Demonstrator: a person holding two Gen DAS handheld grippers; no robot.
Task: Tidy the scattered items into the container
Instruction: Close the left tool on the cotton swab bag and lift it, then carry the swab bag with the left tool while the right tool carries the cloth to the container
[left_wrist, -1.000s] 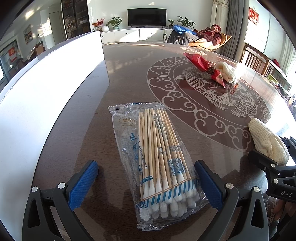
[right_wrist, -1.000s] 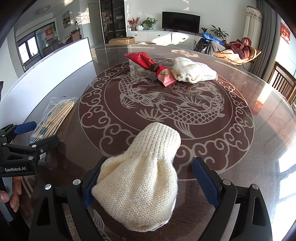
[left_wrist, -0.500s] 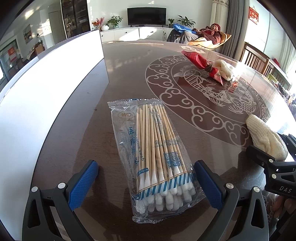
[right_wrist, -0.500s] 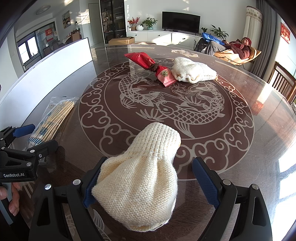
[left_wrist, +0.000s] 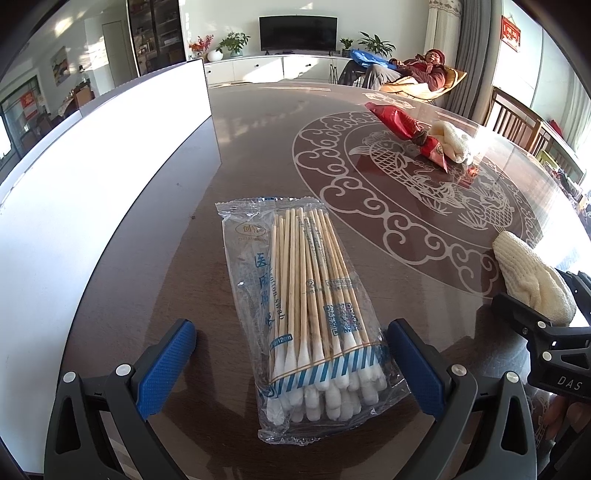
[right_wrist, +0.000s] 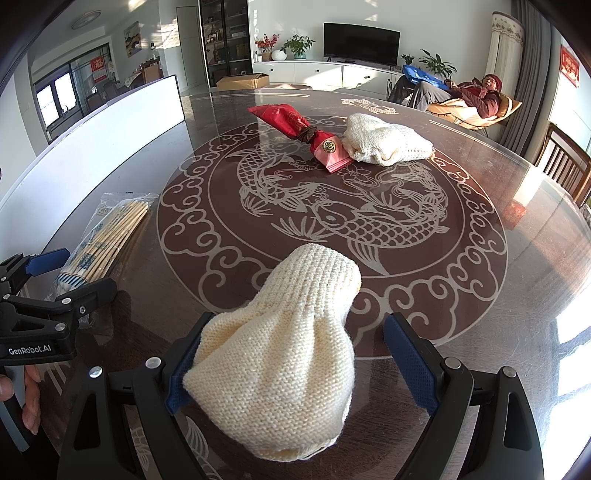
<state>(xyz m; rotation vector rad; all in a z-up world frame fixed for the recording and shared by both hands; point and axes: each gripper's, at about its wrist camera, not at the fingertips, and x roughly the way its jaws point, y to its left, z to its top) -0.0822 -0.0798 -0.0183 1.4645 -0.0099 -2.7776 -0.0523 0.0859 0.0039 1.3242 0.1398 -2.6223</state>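
Observation:
A clear packet of cotton swabs (left_wrist: 306, 306) lies on the dark table, its swab-head end between the fingers of my open left gripper (left_wrist: 291, 354), touching neither pad. A cream knitted item (right_wrist: 284, 362) lies between the blue pads of my open right gripper (right_wrist: 295, 365), its left side against the left pad. Farther out are a red wrapped packet (right_wrist: 299, 129) and a second cream knitted item (right_wrist: 384, 142), touching each other. The white container's wall (left_wrist: 92, 184) runs along the left, its inside hidden. The swab packet (right_wrist: 107, 236) shows beside the left gripper (right_wrist: 55, 280).
The round table (right_wrist: 480, 295) has a glossy top with a fish pattern. Wooden chairs (right_wrist: 565, 162) stand at its far right edge. A person reclines in a lounge chair (right_wrist: 469, 99) behind the table. A hand (right_wrist: 29, 406) holds the left gripper's handle.
The swab packet sits slightly farther from the left gripper's base than a second ago. The right gripper and the knitted item between its pads have not moved.

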